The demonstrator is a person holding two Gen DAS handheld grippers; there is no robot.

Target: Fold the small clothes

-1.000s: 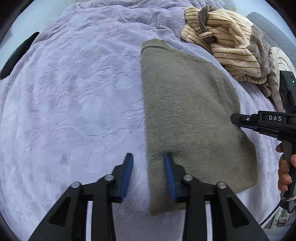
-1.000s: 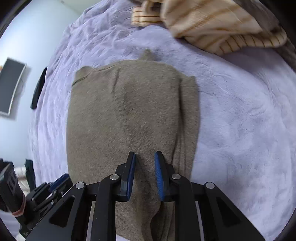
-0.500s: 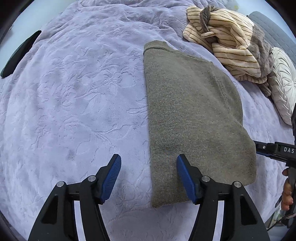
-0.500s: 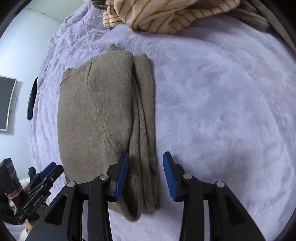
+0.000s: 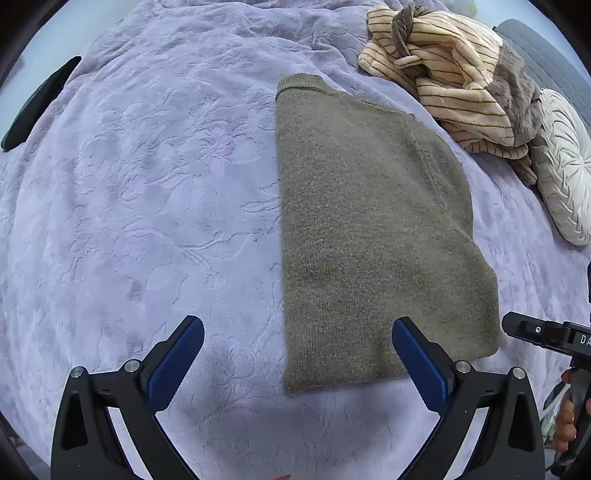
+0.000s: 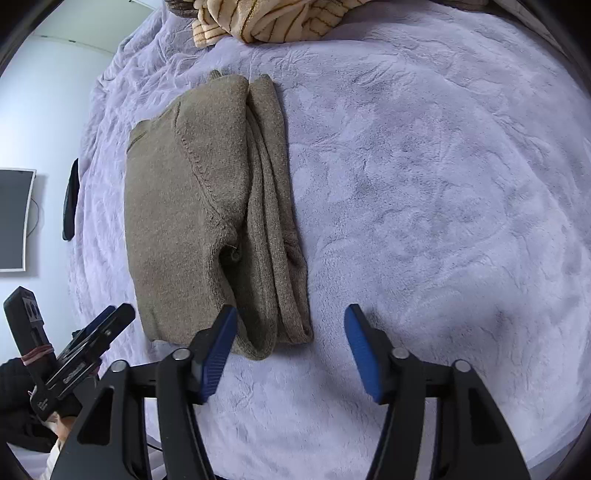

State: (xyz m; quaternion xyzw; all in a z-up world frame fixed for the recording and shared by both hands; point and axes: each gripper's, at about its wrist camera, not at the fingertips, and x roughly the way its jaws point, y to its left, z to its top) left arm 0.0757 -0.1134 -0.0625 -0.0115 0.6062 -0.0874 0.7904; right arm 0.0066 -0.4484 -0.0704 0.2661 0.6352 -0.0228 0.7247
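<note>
An olive-brown knit sweater (image 5: 373, 236) lies folded flat on the lavender bedspread (image 5: 147, 192). It also shows in the right wrist view (image 6: 207, 206), with its folded layers stacked along its right side. My left gripper (image 5: 297, 356) is open and empty, hovering at the sweater's near left corner. My right gripper (image 6: 290, 347) is open and empty, at the sweater's near right corner. The right gripper also shows in the left wrist view (image 5: 546, 336) at the right edge, and the left gripper in the right wrist view (image 6: 92, 339) at the lower left.
A striped cream and grey garment pile (image 5: 450, 81) lies at the back right, seen too in the right wrist view (image 6: 266, 18). A round white pillow (image 5: 565, 166) sits beside it. A dark object (image 5: 37, 103) lies at the bed's left edge. A wall monitor (image 6: 13, 218) is left.
Both grippers opened wide, let go of the sweater and pulled back toward its near edge. The sweater now lies flat and folded.
</note>
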